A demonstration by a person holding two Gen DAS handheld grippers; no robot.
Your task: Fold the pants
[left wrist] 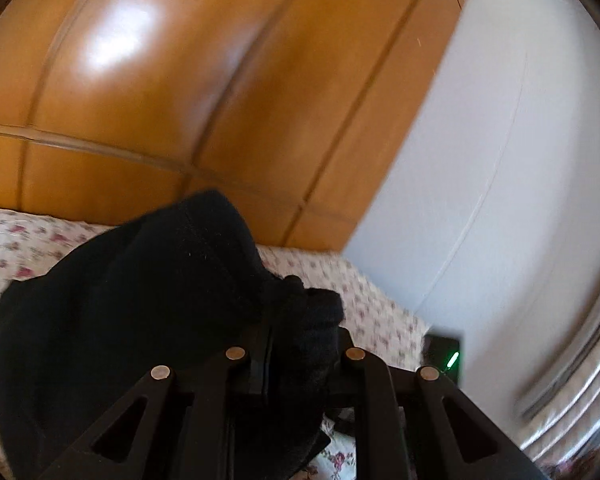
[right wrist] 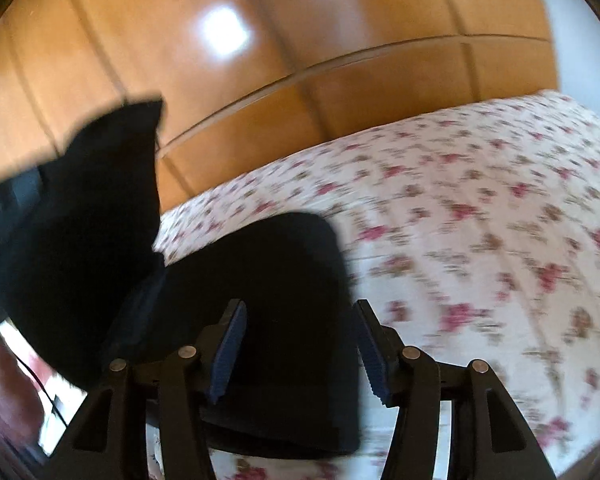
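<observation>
I'm working in a home bedroom: a bed (right wrist: 480, 208) under a floral sheet, a wooden wardrobe (left wrist: 160, 92) behind it.

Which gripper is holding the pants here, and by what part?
The left gripper is shut on a bunched edge of the black pants; which part cannot be told. The right gripper is open, holding nothing.

Floral bedspread (right wrist: 480, 208); wooden wardrobe (left wrist: 148, 92), seemingly.
</observation>
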